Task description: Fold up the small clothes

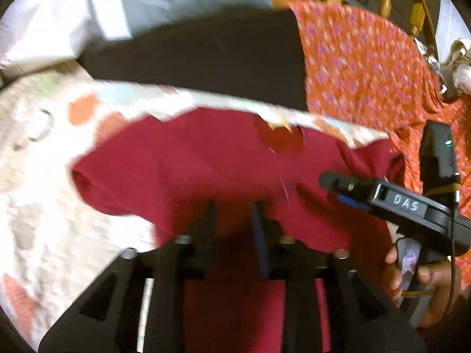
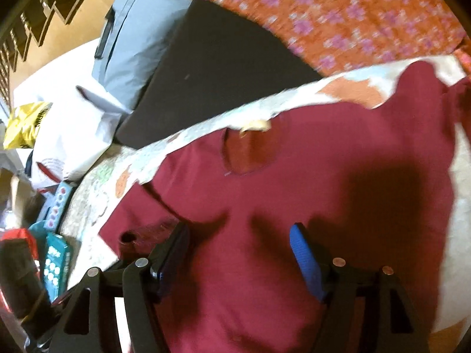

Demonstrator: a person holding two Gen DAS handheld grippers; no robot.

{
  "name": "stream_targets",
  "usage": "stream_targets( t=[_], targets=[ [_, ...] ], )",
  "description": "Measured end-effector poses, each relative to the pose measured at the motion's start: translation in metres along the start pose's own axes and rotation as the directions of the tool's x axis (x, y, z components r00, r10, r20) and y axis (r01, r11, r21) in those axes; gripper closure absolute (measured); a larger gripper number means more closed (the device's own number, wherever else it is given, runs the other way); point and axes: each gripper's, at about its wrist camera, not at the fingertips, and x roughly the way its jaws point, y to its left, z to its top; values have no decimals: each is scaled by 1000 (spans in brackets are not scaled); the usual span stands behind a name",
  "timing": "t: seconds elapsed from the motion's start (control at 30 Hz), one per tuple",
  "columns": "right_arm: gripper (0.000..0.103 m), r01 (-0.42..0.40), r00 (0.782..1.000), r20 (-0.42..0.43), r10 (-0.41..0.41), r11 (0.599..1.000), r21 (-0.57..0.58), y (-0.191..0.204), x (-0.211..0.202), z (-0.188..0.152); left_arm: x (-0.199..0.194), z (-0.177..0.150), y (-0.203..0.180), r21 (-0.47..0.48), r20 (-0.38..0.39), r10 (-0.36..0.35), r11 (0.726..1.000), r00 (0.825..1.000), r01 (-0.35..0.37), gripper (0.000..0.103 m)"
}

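**A:** both views are smeared, the print on the orange cloth [image 1: 362, 67] is just pink blobs. Label in the maroon shirt [image 2: 294, 161] neck, unreadable.

**B:** same. Shirt's hem runs off the bottom edge behind the right gripper [image 2: 238, 244]. Can't tell if the left gripper [image 1: 234, 209] is pinching fabric either.

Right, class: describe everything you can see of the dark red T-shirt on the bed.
The dark red T-shirt is a plain knit-looking top with a round neckline showing a pale label, and short sleeves. It lies spread fairly flat, lightly wrinkled, on a patterned bedspread, neckline toward a black cushion. The left gripper sits low over its fabric, nearly closed; grip unclear. The right gripper hovers open above it, casting a shadow.
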Motion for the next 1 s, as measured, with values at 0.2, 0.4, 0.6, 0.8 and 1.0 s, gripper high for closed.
stream_targets(
  t=[0.2,0.4,0.6,0.8,1.0],
  targets=[
    [34,-34,995,-95,34,999,0,15,26,-11,8,-12,33,-10,27,85,996,996,-85,67],
    [34,21,990,-139,-31,997,-73,28,41,-31,14,-7,65,-152,42,132,981,990,-124,67],
    [89,78,987,-109,-117,946,-313,69,63,-45,1,-8,96,-245,89,242,946,966,-214,67],
    [98,131,988,126,-94,934,-334,67,-10,5,-13,-6,115,-355,150,284,909,947,-217,67],
    [98,414,899,302,-317,838,-356,32,-55,51,-4,-5,99,-288,136,273,931,952,-226,67]
  ],
)
